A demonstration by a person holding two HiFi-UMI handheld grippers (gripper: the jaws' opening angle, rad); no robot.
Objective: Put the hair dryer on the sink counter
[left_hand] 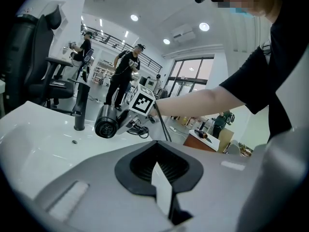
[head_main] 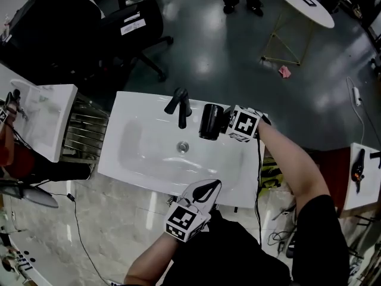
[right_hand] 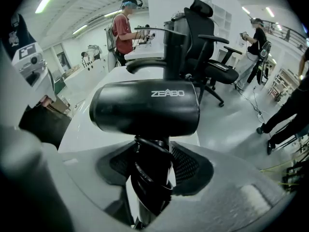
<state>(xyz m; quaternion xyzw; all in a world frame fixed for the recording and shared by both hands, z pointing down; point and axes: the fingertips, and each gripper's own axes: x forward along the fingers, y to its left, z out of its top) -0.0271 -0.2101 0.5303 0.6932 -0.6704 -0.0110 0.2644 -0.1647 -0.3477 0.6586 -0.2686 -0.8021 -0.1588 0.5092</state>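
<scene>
Found the black hair dryer (head_main: 210, 121) grasped by its handle, with the cord wound round it, in the jaws of the right gripper (head_main: 225, 123). Saw the barrel lying across those jaws, over the back part of the white sink bench (head_main: 238, 171), just beside the black faucet (head_main: 180, 107) on its right. Could not tell whether the dryer touched the bench. Noted the left gripper (head_main: 205, 190) at the near edge of the bench, well apart from the dryer, its jaws clenched together on nothing.
</scene>
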